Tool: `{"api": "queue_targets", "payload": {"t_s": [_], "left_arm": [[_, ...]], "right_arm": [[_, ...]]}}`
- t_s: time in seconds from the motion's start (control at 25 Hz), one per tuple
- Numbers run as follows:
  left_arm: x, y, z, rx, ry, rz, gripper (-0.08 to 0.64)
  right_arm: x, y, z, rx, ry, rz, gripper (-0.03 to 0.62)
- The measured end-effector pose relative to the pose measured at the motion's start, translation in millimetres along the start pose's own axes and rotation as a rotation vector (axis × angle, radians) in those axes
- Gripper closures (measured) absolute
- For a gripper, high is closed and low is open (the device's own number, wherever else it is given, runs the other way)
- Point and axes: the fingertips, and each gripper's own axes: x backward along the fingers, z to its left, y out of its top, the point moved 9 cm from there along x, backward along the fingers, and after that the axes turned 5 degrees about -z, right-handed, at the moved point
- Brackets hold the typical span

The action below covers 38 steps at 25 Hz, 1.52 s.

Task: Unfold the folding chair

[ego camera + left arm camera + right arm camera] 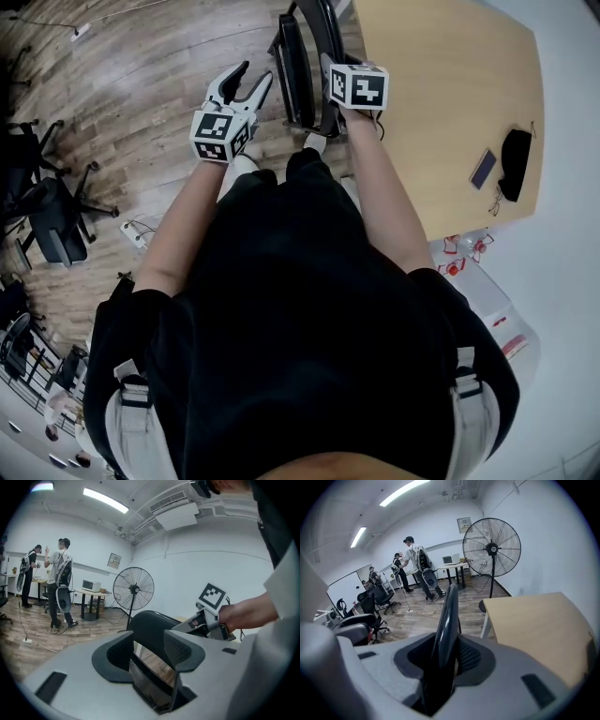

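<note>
The folded black chair stands upright on the wood floor beside the table. My right gripper is shut on the thin top edge of its back, which runs up between the jaws in the right gripper view. My left gripper hangs just left of the chair with its jaws open and nothing pressed between them. In the left gripper view, past my left gripper, I see the chair's rounded back and a dark panel below it. The right gripper's marker cube is beyond.
A light wooden table stands right of the chair with a phone and a black object on it. Office chairs are at the left. A tall standing fan and people are farther back.
</note>
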Motion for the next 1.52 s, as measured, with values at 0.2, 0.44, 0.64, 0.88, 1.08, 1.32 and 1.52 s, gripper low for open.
{"api": "queue_targets", "payload": {"t_s": [0.2,0.44,0.64,0.88,1.08,1.32,1.52], "left_arm": [[-13.1,-16.2,17.4,0.041,0.008,0.038,0.364],[-43.0,-39.7,36.8,0.078,0.030,0.111,0.362],[-66.4,-59.0,51.8,0.118,0.065,0.164,0.359],[-95.3,-81.5,72.7,0.162,0.099,0.226,0.353],[-121.0,-100.0,85.0,0.196,0.140,0.281,0.342],[-148.6,-133.0,97.1,0.295,0.185,0.392,0.319],[-168.5,-154.0,107.6,0.377,0.235,0.438,0.314]], "right_arm": [[-5.7,1.6,26.7,-0.003,0.036,-0.004,0.471],[-12.0,3.4,49.4,0.018,0.042,0.016,0.471],[-16.1,3.9,63.1,0.030,0.048,0.023,0.471],[-21.3,5.1,72.2,0.037,0.055,0.035,0.471],[-23.6,4.8,75.7,0.043,0.063,0.039,0.471],[-26.0,5.3,78.0,0.049,0.074,0.043,0.471],[-28.2,5.2,81.0,0.059,0.091,0.046,0.471]]}}
